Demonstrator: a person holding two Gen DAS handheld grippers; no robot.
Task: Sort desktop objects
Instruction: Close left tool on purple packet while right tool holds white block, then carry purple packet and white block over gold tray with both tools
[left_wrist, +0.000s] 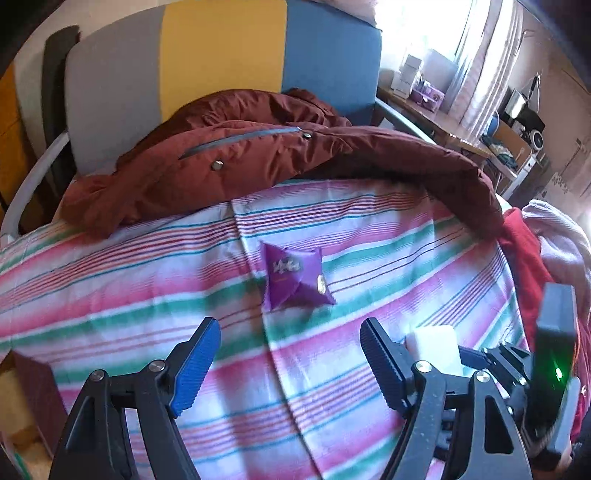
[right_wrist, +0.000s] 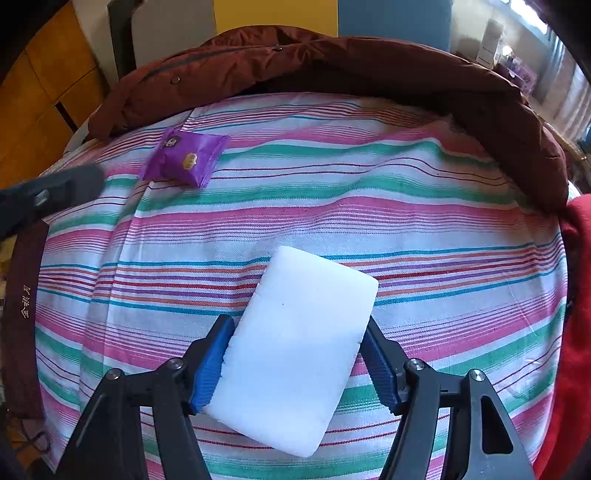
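Two blue-padded fingers of the left gripper stand wide apart with nothing between them, poised over the striped cloth just short of a purple snack packet, while a maroon jacket lies along the cloth's far edge. From the right wrist, the right gripper has a white sponge block between its fingers, the pads touching its sides, and the purple packet lies well apart at far left.

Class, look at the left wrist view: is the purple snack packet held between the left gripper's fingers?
No. The purple snack packet lies on the striped cloth ahead of the left gripper, whose fingers stand wide apart with nothing between them.
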